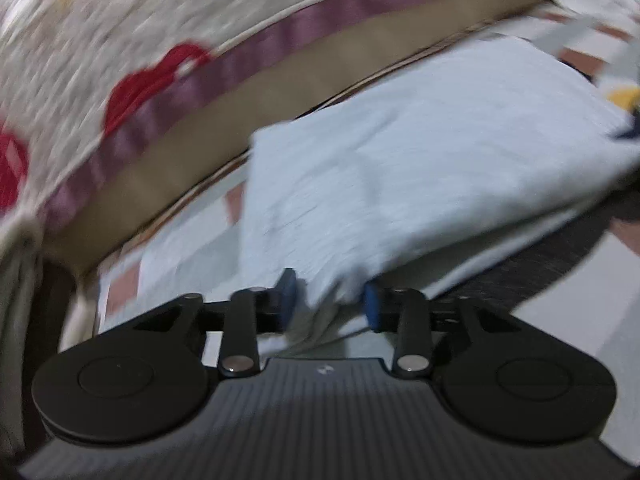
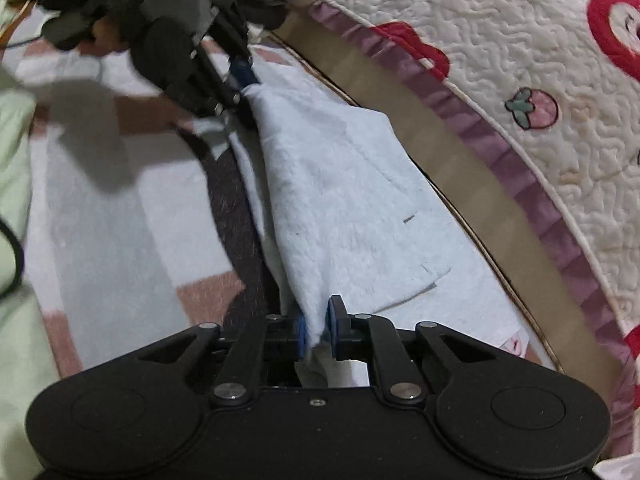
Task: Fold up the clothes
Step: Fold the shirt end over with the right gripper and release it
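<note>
Holding the white cloth (image 2: 344, 200) tight in the pinched right tool (image 2: 318, 330), the half-open left tool (image 1: 330, 300) should pinch its end before both fold it.

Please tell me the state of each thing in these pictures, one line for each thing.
White cloth: lifted, stretched between the two grippers, partly folded.
Right gripper: shut on a cloth corner.
Left gripper: jaws apart, cloth edge between them; the right wrist view shows cloth bunched at its tip.
Quilt: lying on the bed, frilled edge hanging.
Checked blanket: spread flat under the cloth.
</note>
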`<action>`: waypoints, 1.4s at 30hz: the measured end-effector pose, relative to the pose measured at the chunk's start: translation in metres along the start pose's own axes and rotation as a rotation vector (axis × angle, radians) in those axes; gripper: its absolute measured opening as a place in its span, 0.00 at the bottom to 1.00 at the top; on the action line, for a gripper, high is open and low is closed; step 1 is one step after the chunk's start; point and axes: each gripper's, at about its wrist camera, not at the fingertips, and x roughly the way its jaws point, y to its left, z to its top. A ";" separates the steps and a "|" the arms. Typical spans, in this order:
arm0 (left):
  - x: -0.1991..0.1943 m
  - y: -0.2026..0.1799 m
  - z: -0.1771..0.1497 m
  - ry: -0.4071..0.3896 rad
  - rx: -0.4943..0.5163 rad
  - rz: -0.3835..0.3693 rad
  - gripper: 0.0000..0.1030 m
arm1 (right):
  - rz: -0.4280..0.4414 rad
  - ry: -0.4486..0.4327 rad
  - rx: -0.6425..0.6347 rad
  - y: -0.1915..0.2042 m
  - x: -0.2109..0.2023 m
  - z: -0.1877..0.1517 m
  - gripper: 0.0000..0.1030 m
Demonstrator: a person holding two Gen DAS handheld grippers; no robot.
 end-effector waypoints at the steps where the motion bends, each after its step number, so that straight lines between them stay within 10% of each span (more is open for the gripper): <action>1: 0.000 0.007 -0.001 0.015 -0.040 -0.002 0.35 | -0.002 -0.004 -0.008 0.001 -0.002 -0.003 0.14; 8: -0.022 0.054 -0.018 0.074 -0.303 -0.053 0.40 | 0.053 0.044 0.118 -0.013 -0.028 -0.029 0.27; 11: -0.050 0.043 -0.016 -0.098 -0.235 -0.122 0.49 | 0.135 0.082 0.331 -0.037 -0.041 -0.042 0.41; 15: -0.041 0.018 0.006 -0.099 -0.208 -0.220 0.50 | 0.220 0.067 0.717 -0.068 -0.053 -0.059 0.42; 20: 0.005 0.017 0.017 -0.091 -0.431 -0.284 0.45 | 0.242 -0.012 0.870 -0.082 -0.047 -0.047 0.44; 30: 0.011 0.022 0.016 0.070 -0.342 0.113 0.45 | 0.198 0.098 1.006 -0.090 -0.029 -0.076 0.44; 42: -0.027 -0.066 0.037 -0.125 0.151 -0.079 0.50 | 0.369 0.075 1.438 -0.080 -0.014 -0.092 0.58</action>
